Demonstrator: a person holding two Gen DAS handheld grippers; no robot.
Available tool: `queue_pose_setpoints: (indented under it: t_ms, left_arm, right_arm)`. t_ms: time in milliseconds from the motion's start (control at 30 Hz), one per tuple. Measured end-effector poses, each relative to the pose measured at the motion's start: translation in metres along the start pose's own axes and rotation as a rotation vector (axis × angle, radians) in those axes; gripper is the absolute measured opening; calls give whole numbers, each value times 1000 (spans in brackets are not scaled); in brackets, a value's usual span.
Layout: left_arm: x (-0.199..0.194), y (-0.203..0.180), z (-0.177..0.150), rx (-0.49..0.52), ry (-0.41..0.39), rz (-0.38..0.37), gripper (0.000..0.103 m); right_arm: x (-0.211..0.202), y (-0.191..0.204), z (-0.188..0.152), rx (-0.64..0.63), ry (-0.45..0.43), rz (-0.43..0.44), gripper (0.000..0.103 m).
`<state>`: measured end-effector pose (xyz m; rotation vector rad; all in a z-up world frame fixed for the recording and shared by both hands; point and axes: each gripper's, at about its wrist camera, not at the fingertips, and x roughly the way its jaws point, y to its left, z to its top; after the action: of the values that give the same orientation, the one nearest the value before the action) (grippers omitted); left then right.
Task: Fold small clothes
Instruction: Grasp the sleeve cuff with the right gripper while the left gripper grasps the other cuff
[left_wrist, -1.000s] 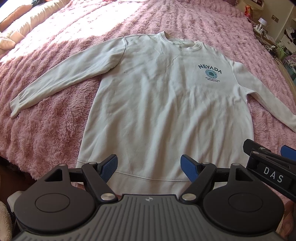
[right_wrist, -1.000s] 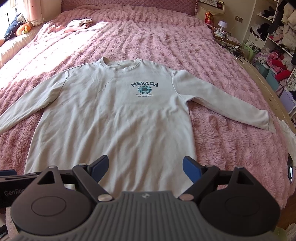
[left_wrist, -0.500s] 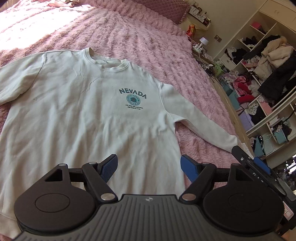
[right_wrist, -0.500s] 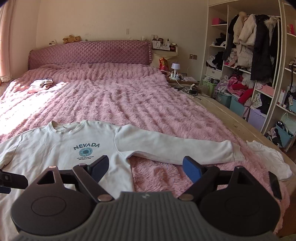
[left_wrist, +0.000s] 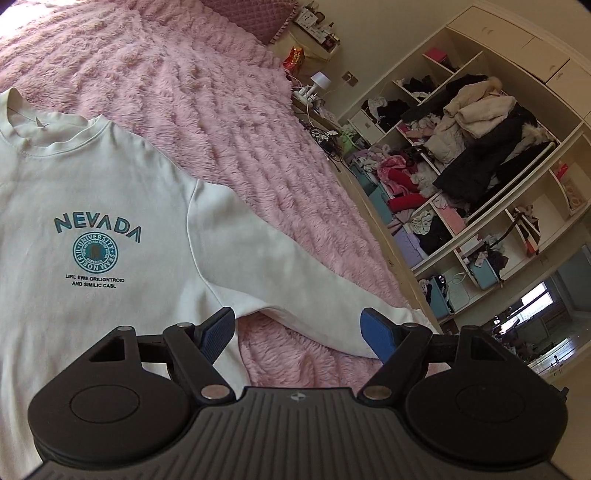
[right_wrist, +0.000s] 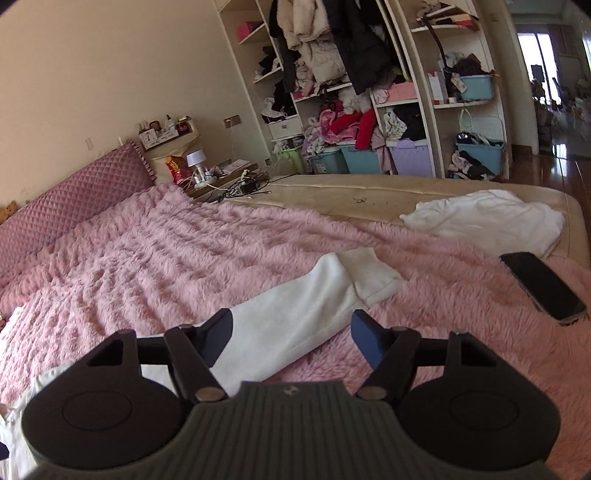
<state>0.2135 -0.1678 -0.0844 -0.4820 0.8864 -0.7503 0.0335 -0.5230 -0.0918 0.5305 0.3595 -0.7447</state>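
A white sweatshirt (left_wrist: 92, 192) with a teal NEVADA print lies flat, front up, on the pink fluffy bedspread (left_wrist: 207, 122). Its right-hand sleeve (left_wrist: 280, 273) runs out toward the bed's edge. My left gripper (left_wrist: 298, 332) hovers open just over the sleeve near the armpit, with nothing pinched. In the right wrist view the same sleeve (right_wrist: 295, 314) ends in a cuff (right_wrist: 373, 273). My right gripper (right_wrist: 291, 332) straddles the sleeve short of the cuff; its jaws are closing, and the pads stand clear of the cloth.
A black phone (right_wrist: 543, 288) lies on the bedspread to the right of the cuff. A crumpled white garment (right_wrist: 487, 218) rests on the bare mattress edge. Beyond are a bedside shelf with a lamp (right_wrist: 197, 162) and open shelves full of clothes (right_wrist: 351, 74).
Both views swung right, from the sweatshirt's hem and chest to its right sleeve, and came down closer to the bed. The right gripper's fingers have narrowed a little.
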Motion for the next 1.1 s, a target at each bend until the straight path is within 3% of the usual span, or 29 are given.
queue_pose_setpoints:
  t_ms: [233, 367, 567, 600, 633, 733, 967, 1100]
  left_arm:
    - [61, 9, 17, -1, 35, 17, 91]
    - [86, 16, 14, -27, 73, 10, 91]
    - [110, 24, 2, -52, 129, 13, 91]
    - [111, 25, 0, -54, 133, 15, 91]
    - [113, 28, -1, -58, 137, 19, 91]
    - [116, 33, -2, -73, 140, 18, 93]
    - [115, 37, 2, -72, 139, 10, 93]
    - [95, 34, 12, -76, 78, 1, 93]
  right_arm:
    - [78, -37, -6, 252, 71, 36, 61]
    - [109, -45, -9, 353, 108, 2, 61]
    - [134, -50, -3, 417, 43, -21, 60]
    - [137, -51, 0, 425, 36, -20, 49]
    - [140, -52, 3, 426, 33, -20, 26]
    - [149, -56, 7, 449, 41, 3, 11]
    - [122, -42, 14, 394, -29, 44, 6]
    - [102, -20, 28, 367, -61, 115, 5]
